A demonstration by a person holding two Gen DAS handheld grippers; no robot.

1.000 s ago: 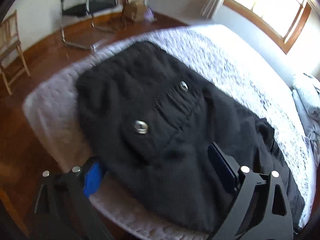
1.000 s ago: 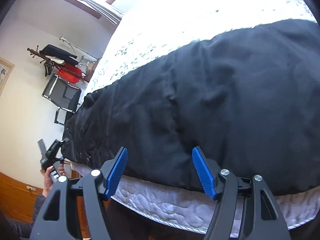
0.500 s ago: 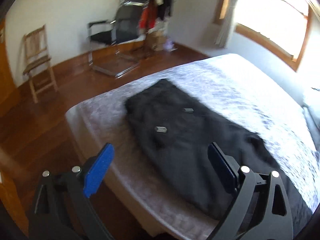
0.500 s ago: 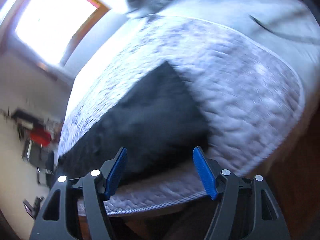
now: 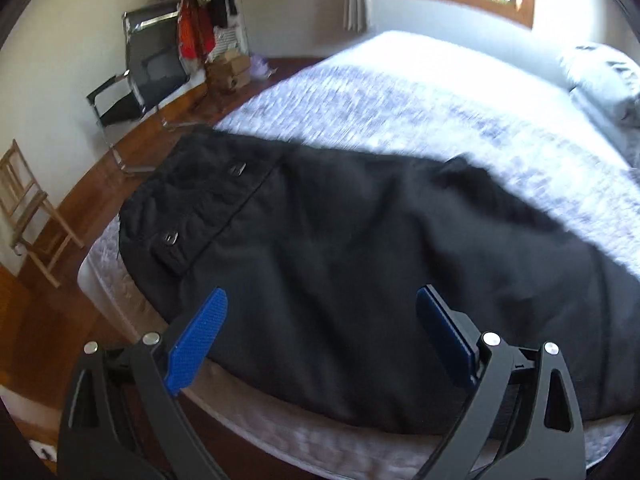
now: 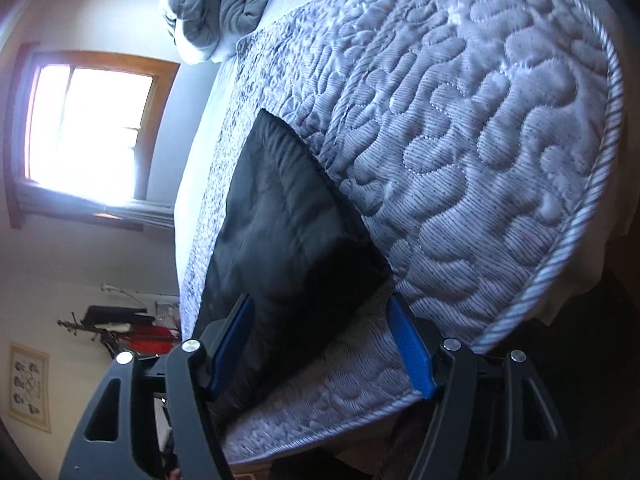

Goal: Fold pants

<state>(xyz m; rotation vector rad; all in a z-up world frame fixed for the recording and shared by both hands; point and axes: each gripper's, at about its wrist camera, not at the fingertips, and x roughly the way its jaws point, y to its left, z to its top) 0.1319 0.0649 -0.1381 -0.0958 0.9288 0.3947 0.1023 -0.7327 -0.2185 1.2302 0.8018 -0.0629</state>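
The black pants (image 5: pixel 360 248) lay flat along the near side of the quilted mattress (image 5: pixel 420 100), stretched lengthwise. Beyond the left tool (image 5: pixel 320 344), their waist end lay up and to its left, showing two metal fasteners (image 5: pixel 171 237) on a pocket flap and a straight seam; the cloth looked smooth with soft ripples, partly in sunlight. The left tool's blue pads (image 5: pixel 196 344) stood wide apart above the pants, clamped on nothing.

Ahead of the right tool (image 6: pixel 320 344), the hem end of the pants (image 6: pixel 280 224) ended in a straight edge, with bare mattress (image 6: pixel 460 140) spreading beyond and to its right as far as the piped border. Its pads also stood apart, the cloth's corner lying between them but not pinched. A bundled grey duvet (image 6: pixel 224 4) sat far ahead. Left of the left tool, wooden floor (image 5: pixel 36 320) lay open beside the bed.
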